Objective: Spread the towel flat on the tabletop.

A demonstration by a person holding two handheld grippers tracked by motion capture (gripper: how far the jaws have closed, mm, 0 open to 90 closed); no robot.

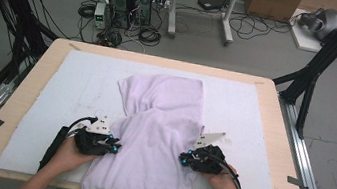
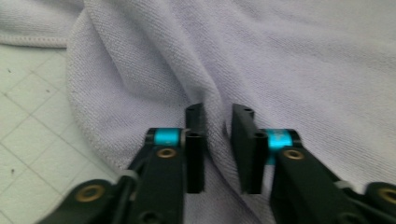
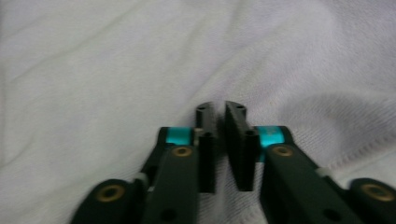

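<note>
A pale lilac towel [image 1: 162, 124] lies rumpled down the middle of the white mat [image 1: 76, 86], and its near end hangs over the table's front edge. My left gripper [image 1: 115, 147] is at the towel's left edge, my right gripper [image 1: 183, 158] at its right edge, both pointing inward. In the left gripper view, a raised fold of towel [image 2: 280, 60] runs between the jaws of the left gripper [image 2: 218, 112], which pinch it. In the right gripper view, the right gripper [image 3: 220, 106] has its jaws almost together, with towel [image 3: 116, 79] cloth caught between them near a stitched hem.
The mat covers most of a wooden table [image 1: 31, 84]. Black frame posts [image 1: 309, 85] stand at the table's far corners. Beyond the far edge, computer towers [image 1: 130, 0] and cables sit on the floor. Bare mat lies on both sides of the towel.
</note>
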